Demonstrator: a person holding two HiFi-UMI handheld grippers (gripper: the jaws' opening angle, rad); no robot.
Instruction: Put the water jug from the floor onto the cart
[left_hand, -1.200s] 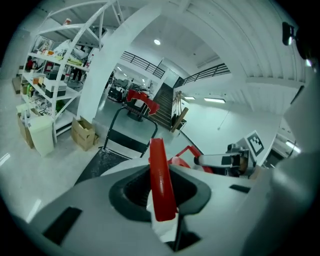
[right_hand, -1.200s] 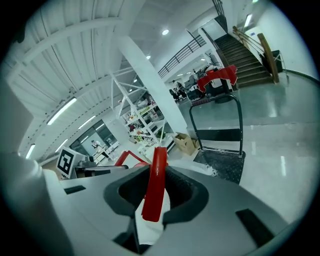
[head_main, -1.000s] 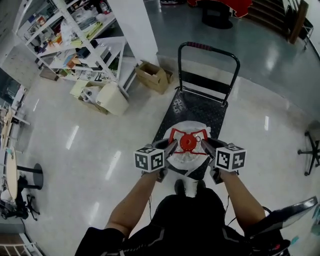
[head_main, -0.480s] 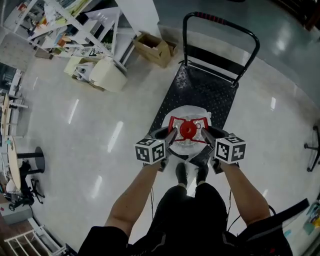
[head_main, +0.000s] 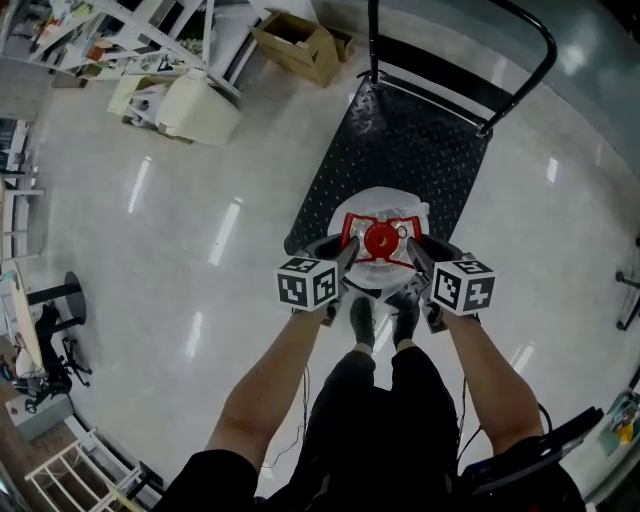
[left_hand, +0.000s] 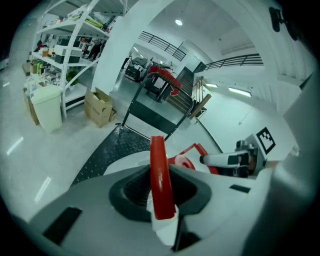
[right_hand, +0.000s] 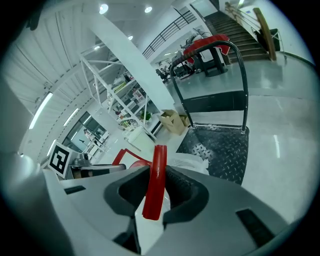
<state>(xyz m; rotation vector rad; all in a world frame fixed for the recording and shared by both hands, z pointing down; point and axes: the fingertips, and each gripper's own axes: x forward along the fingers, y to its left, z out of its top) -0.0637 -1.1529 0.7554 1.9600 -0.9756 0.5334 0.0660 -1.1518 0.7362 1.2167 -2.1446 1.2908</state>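
Note:
The water jug is white with a red cap and a red carrying handle. It hangs over the near end of the black diamond-plate cart; whether it touches the deck I cannot tell. My left gripper is shut on the handle's left strap. On the opposite side, my right gripper is shut on the right strap. In the left gripper view the cap and the right gripper show beyond the jaws.
The cart's push handle stands at its far end. A cardboard box, a white bin and shelving sit at the far left. The person's shoes are just behind the cart's near edge. A chair base is at right.
Both grippers have come down together with the jug, which now sits lower over the cart's near end. The head view has tipped further down over the cart.

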